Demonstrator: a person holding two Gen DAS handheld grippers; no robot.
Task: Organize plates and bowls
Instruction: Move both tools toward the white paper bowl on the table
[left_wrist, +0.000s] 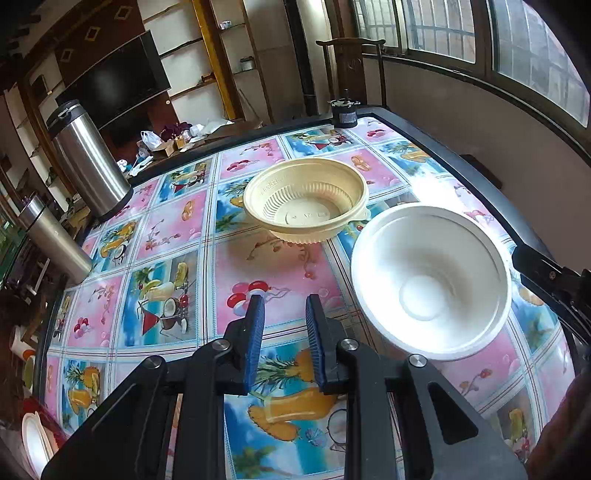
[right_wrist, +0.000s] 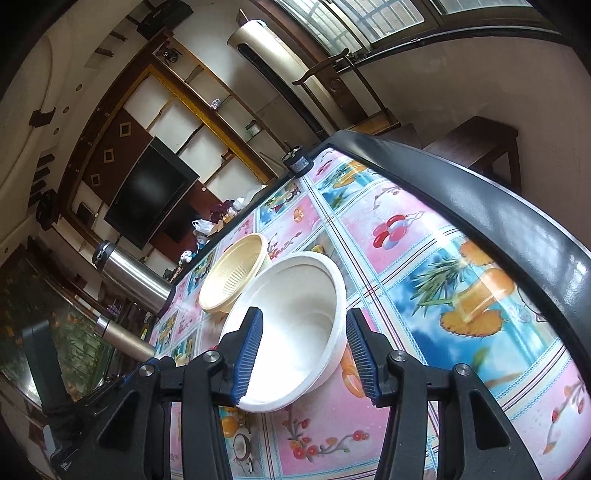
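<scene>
White bowl (right_wrist: 295, 325), judged light and thin-walled, is best taken by its near rim; right gripper (right_wrist: 303, 354) fingers are spread wide around it, left gripper (left_wrist: 284, 339) fingers are narrow and empty.

**Lived-in home, living/dining room**

Table (left_wrist: 177, 236) under a glossy fruit-print oilcloth. Dark flat-screen television (left_wrist: 114, 85) set in a wooden wall unit with open shelves (left_wrist: 207, 55). Steel thermos flasks (left_wrist: 88, 158) at the table edge. Carved wooden chair (left_wrist: 351, 70) below barred windows (left_wrist: 436, 29). Tall standing air conditioner (right_wrist: 266, 44).
</scene>
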